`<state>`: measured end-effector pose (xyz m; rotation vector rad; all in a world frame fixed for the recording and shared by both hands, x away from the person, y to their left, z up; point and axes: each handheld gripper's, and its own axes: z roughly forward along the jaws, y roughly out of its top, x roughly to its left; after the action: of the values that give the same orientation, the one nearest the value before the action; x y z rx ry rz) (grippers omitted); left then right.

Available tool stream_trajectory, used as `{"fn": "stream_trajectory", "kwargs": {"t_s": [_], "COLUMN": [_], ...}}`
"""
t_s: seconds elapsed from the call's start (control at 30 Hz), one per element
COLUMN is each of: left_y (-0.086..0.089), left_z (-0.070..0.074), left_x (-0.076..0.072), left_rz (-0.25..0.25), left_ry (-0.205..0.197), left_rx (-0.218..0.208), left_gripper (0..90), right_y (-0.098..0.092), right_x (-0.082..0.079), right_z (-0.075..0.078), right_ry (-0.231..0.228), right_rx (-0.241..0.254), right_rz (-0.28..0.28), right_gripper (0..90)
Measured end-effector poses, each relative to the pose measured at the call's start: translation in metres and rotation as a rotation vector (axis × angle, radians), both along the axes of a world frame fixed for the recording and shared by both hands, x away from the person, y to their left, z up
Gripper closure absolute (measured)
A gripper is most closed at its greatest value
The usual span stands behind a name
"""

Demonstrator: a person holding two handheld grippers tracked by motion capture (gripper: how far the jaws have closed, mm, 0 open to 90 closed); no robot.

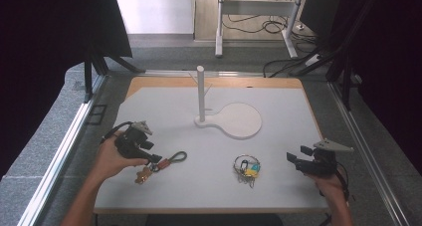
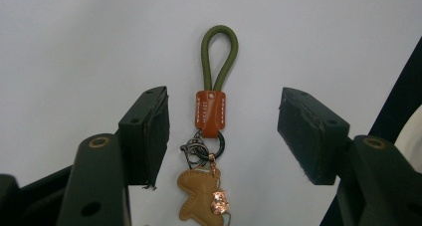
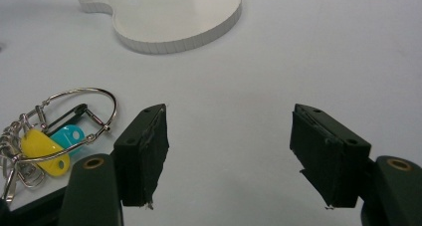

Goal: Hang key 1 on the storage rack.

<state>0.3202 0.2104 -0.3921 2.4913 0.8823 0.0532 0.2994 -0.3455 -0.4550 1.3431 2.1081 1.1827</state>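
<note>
The left hand-held gripper (image 2: 222, 136) hangs wide open, holding nothing, over the keychain (image 2: 211, 131), which lies flat on the worktop (image 1: 199, 181) at near left. Closing off-centre could pinch only the thin green loop (image 2: 219, 54) and let it slip. The right hand-held gripper (image 3: 229, 156) gapes empty too.

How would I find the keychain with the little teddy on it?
Start at the white stand in the middle of the table and look toward the near left, by the left gripper. That keychain lies between its open jaws: green cord loop, orange leather tab, tan charm.
</note>
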Motion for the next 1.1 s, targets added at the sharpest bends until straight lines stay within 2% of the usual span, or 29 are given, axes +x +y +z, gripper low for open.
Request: {"fn": "stream_trajectory", "kwargs": {"t_s": [0.2, 0.3, 0.77, 1.1], "left_y": [-0.011, -0.018, -0.032, -0.041], "left_z": [-0.002, -0.007, -0.027, -0.04], "left_x": [0.006, 0.01, 0.018, 0.025], "left_rz": [-0.027, -0.037, -0.054, -0.053], "left_ry": [0.033, 0.063, 0.114, 0.129], "left_rx": [0.053, 0.092, 0.173, 0.215], "left_gripper": [39.0, 41.2, 44.8, 43.7], "right_y": [0.002, 0.004, 0.01, 0.009], "right_x": [0.0, 0.001, 0.003, 0.005], "right_z": [-0.001, -0.003, -0.007, -0.009], "right_ry": [0.012, 0.021, 0.041, 0.052], "right_rx": [-0.006, -0.013, -0.033, -0.038], "right_rz": [0.001, 0.005, 0.011, -0.003], "right_gripper": [31.7, 31.7, 31.8, 31.7]}}
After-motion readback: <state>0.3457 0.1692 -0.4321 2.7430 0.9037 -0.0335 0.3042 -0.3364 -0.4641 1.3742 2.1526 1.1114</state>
